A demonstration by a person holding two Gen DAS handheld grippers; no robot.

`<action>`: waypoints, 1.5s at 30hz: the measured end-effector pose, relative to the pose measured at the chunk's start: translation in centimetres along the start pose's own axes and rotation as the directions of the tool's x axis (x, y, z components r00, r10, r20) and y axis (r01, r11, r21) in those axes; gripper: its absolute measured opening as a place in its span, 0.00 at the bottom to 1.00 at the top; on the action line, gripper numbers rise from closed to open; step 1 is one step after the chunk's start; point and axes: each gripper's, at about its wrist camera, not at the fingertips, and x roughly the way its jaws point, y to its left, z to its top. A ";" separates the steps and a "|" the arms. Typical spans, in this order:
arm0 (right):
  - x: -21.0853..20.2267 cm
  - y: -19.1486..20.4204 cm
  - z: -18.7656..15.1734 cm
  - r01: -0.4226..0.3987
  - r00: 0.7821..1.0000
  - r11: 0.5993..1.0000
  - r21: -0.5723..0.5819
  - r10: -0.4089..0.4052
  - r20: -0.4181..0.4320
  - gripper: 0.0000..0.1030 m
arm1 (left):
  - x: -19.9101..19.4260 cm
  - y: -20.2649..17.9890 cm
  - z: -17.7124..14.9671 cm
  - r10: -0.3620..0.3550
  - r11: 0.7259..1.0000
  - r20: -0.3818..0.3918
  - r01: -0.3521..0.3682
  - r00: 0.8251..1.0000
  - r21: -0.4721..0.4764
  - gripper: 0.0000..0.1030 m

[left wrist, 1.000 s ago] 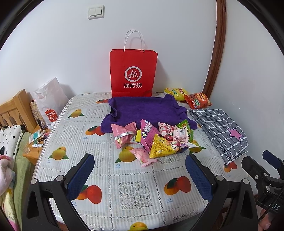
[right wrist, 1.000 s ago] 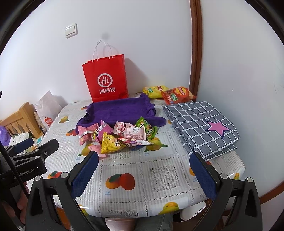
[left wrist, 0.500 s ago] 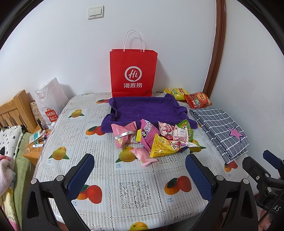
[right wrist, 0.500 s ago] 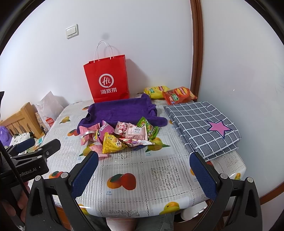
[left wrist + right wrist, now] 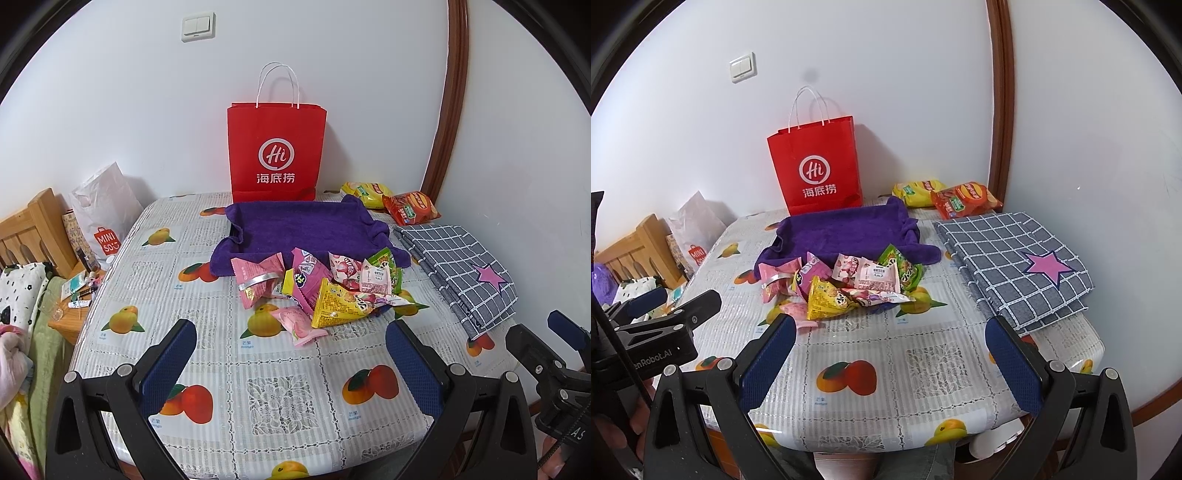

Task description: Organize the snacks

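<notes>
A heap of small snack packets (image 5: 317, 284) (image 5: 846, 282) in pink, yellow and green lies mid-table, against the front edge of a purple towel-lined tray (image 5: 303, 225) (image 5: 846, 229). A yellow cone-shaped packet (image 5: 340, 304) and a pink packet (image 5: 299, 325) sit nearest me. Two chip bags, yellow (image 5: 364, 192) and red (image 5: 410, 208), rest at the back right. My left gripper (image 5: 291, 363) hovers open over the near table edge, nothing between its fingers. My right gripper (image 5: 890, 360) is likewise open and empty, level with the left.
A red paper bag (image 5: 277, 155) stands against the wall behind the tray. A folded checked cloth with a pink star (image 5: 465, 273) covers the table's right side. Beyond the fruit-print tablecloth (image 5: 277, 398), a white shopping bag (image 5: 105, 218) and wooden furniture (image 5: 29, 232) stand left.
The right wrist view has shifted slightly, bringing the table a little closer. Both grippers stay open and the snacks have not moved.
</notes>
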 end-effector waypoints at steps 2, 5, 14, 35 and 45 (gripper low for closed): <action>-0.1 0.0 -0.1 -0.004 1.000 1.000 0.000 0.004 0.002 0.98 | 0.0 0.0 0.0 0.000 1.000 0.000 0.000 1.000 0.000 1.00; -0.2 0.1 -0.1 -0.005 1.000 1.000 0.000 0.005 0.003 0.98 | 0.0 0.0 0.0 -0.001 1.000 0.001 0.001 1.000 -0.001 1.00; -0.3 0.2 -0.1 -0.006 1.000 1.000 0.001 0.006 0.008 0.98 | -0.1 0.0 0.1 0.002 1.000 0.005 -0.002 1.000 -0.001 1.00; -0.7 0.0 -0.1 -0.035 0.999 0.999 0.009 0.035 0.024 0.98 | 0.0 0.0 0.4 0.013 1.000 0.011 -0.013 1.000 0.006 1.00; 2.0 -0.3 0.0 -0.041 0.999 0.999 0.006 0.041 0.017 0.98 | 2.6 0.2 0.4 -0.003 1.000 -0.021 0.003 1.000 0.011 1.00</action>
